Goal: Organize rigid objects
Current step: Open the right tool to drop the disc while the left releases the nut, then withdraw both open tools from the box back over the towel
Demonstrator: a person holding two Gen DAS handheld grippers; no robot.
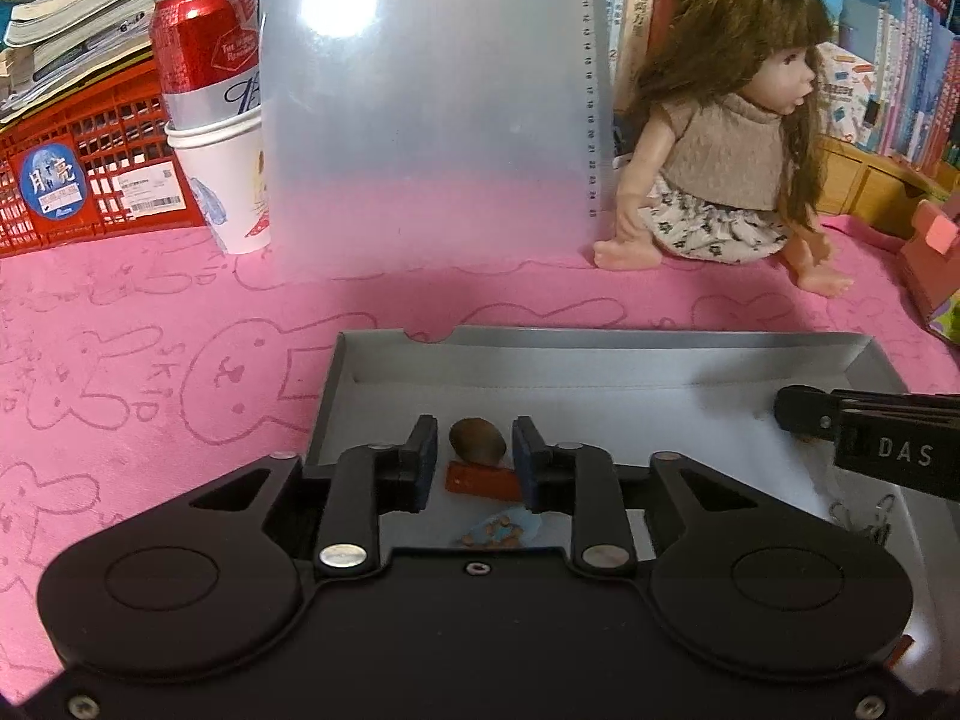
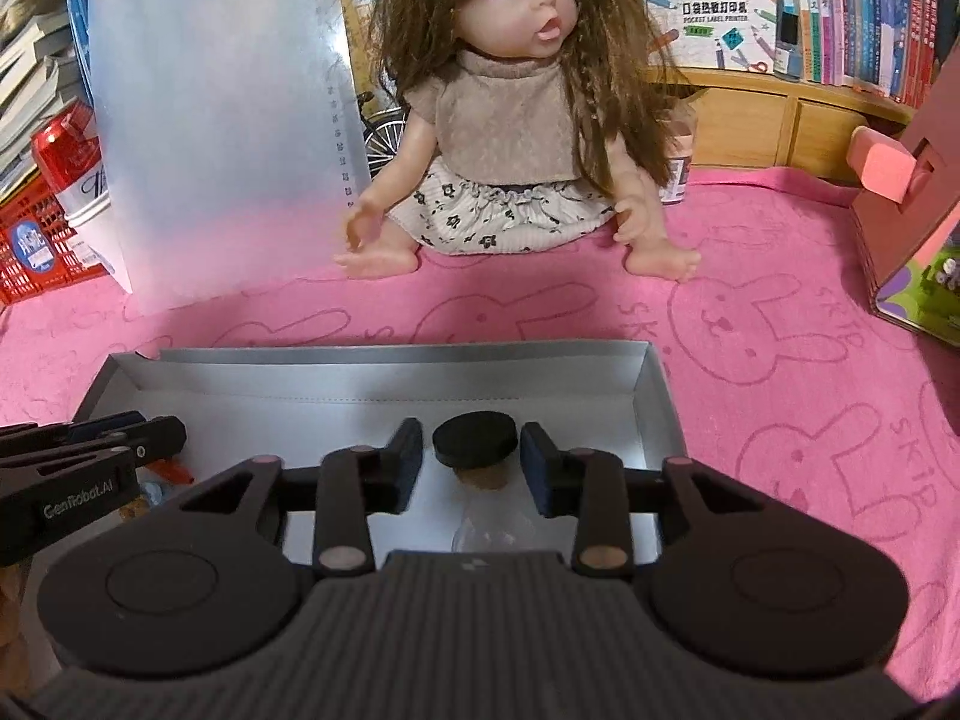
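A shallow grey cardboard box (image 1: pixel 600 343) lies on the pink cloth. My left gripper (image 1: pixel 474 455) hangs over its left part, open, its blue pads standing apart from a brown oval piece (image 1: pixel 478 440) on the box floor. Just nearer lie a small orange-red piece (image 1: pixel 483 480) and a tiny blue packet (image 1: pixel 503 531). My right gripper (image 2: pixel 474 459) is over the right part of the box (image 2: pixel 657 396), open. A small glass bottle (image 2: pixel 487 531) with a cork and a black lid (image 2: pixel 475 443) sits between its pads with a narrow gap on each side.
A doll (image 2: pixel 504 120) sits behind the box. A translucent plastic sheet (image 1: pixel 420 120), a red can (image 1: pixel 204 42) in a paper cup and a red crate (image 1: pixel 72 180) stand at the back left. A pink cardboard house (image 2: pixel 912 228) is at the right. Metal clips (image 1: pixel 870 516) lie in the box.
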